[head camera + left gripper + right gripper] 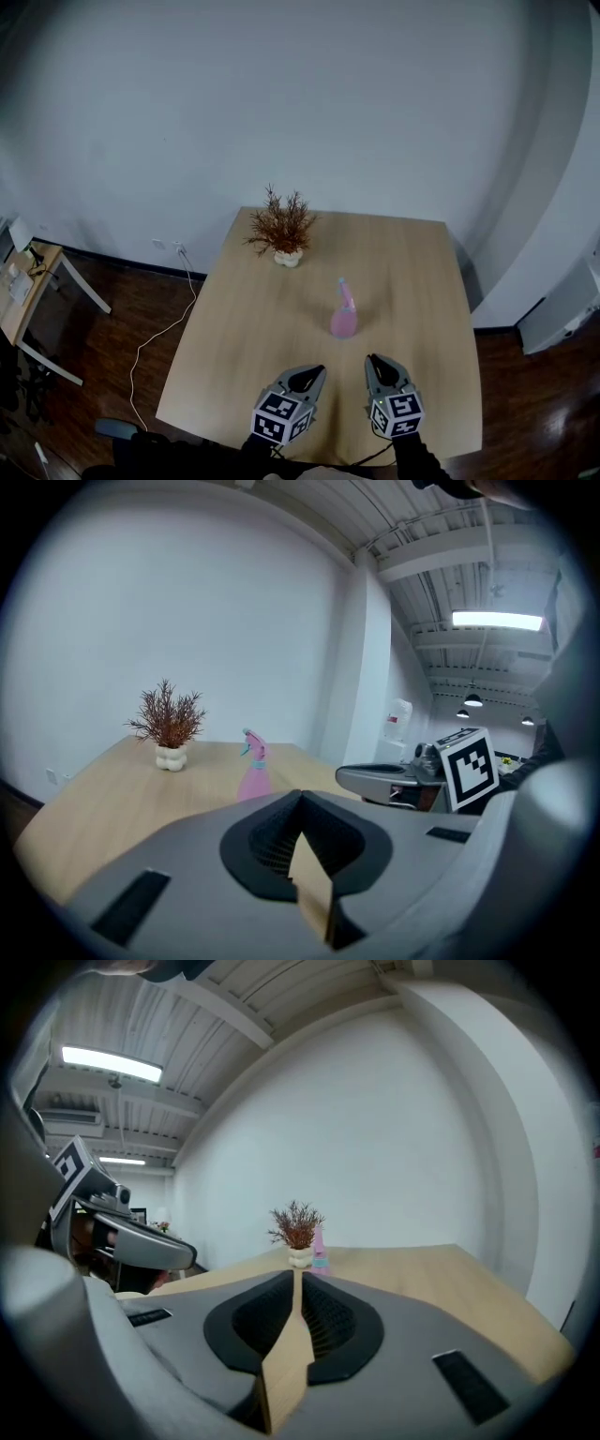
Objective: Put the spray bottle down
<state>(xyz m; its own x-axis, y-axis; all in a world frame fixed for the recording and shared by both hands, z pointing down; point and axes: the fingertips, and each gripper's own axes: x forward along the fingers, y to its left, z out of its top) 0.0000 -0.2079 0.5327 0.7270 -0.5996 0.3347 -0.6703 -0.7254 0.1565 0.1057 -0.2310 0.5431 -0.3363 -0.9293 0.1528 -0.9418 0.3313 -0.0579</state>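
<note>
The pink spray bottle stands upright and free on the light wooden table, about mid-table, with the small dried plant in its white pot beyond it toward the far edge and slightly to the left. Nearer the person, over the table's near edge, the left gripper and the right gripper sit side by side, well apart from the bottle. Each has its jaws pressed together with nothing between them.
</note>
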